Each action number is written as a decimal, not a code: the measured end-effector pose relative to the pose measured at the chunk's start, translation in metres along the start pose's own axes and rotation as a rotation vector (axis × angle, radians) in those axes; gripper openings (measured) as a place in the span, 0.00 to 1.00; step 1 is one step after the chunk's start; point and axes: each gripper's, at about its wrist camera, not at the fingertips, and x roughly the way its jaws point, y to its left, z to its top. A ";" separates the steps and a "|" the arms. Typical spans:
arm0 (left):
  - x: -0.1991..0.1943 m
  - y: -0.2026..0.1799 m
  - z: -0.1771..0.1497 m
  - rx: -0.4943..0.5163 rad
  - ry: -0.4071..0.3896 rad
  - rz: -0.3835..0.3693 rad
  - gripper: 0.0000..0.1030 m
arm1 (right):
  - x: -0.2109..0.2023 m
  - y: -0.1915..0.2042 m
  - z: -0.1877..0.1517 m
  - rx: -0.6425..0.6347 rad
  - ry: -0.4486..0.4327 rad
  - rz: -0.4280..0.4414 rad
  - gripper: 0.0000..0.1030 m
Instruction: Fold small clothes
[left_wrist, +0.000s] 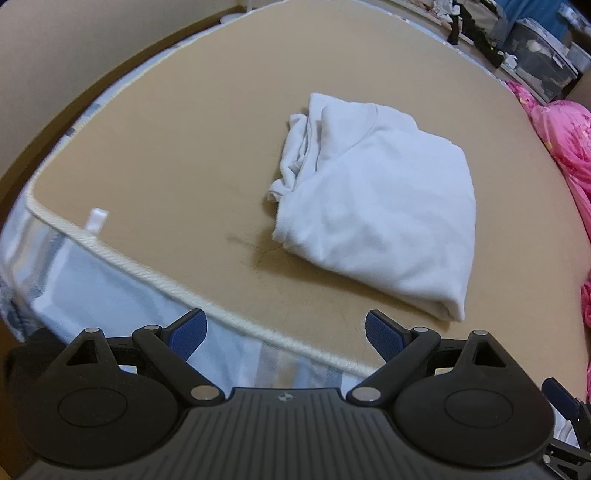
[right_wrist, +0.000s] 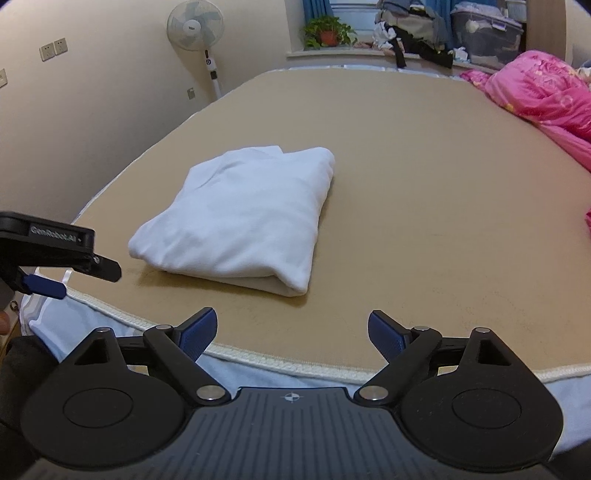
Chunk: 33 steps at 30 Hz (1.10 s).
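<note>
White folded shirt (left_wrist: 376, 206) lies mid-mattress (left_wrist: 177, 155), beyond both tongs; left tongs (left_wrist: 284, 336) and right tongs (right_wrist: 291, 334) gape empty. I'd judge one neat half-fold remains: pinch its near corners evenly.

Left wrist view angled steeply down over mattress (left_wrist: 184, 155) edge, right wrist view shallower, both sharing folded white garment (left_wrist: 373, 206) nearby

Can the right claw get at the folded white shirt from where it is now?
Probably yes. The right claw is open and empty at the mattress edge, with only bare tan mattress between it and the white shirt. The left claw sits off to the side.
</note>
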 end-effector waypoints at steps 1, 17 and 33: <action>0.007 0.001 0.005 -0.016 0.005 -0.017 0.93 | 0.007 -0.003 0.005 0.003 0.007 0.007 0.88; 0.108 0.021 0.047 -0.287 0.137 -0.157 0.99 | 0.174 -0.110 0.150 0.470 0.163 0.305 0.96; 0.118 0.046 0.073 -0.430 0.115 -0.242 0.44 | 0.345 -0.072 0.201 0.458 0.403 0.420 0.20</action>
